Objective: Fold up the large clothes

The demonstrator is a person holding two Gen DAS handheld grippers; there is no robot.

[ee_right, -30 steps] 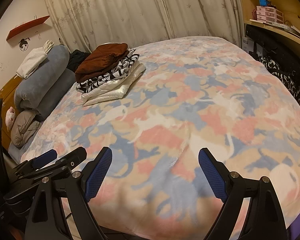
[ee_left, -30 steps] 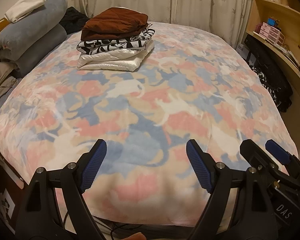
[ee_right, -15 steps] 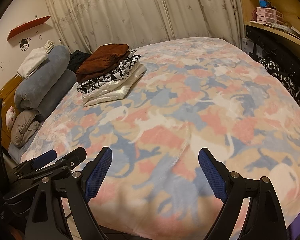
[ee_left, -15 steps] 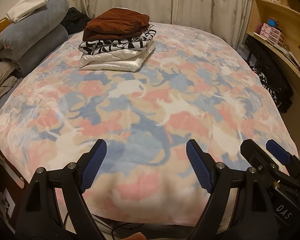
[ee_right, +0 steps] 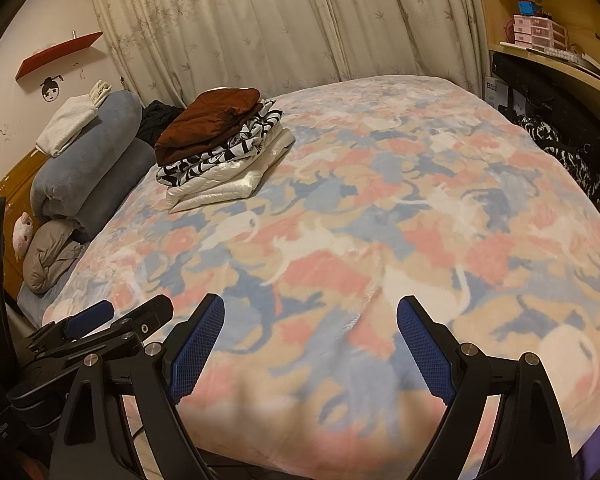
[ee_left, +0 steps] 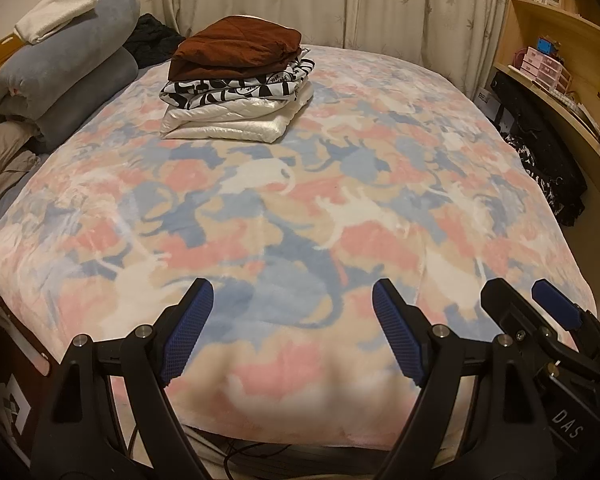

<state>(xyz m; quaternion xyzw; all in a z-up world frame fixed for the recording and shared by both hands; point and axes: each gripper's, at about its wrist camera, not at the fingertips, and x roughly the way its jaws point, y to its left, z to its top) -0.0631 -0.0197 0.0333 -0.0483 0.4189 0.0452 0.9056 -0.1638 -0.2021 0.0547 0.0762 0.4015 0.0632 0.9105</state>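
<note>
Bed [ee_left: 380,208] fills both views, its cat-print blanket bare near the grippers. Little has changed over the last second: the view creeps closer, nothing picked up. Left gripper [ee_left: 292,330] and right gripper [ee_right: 310,346] both hang spread and empty. Folded stack [ee_left: 236,88] sits far left, brown top neat, suggesting folding is done or paused.

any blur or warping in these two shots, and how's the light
Left wrist view: warm dim indoor light, fisheye bows the wooden shelf unit, near edge of the pastel animal-print blanket is blurred. Right wrist view: same bowing in the cream curtains, dark corner vignetting, blanket's near edge soft.
</note>
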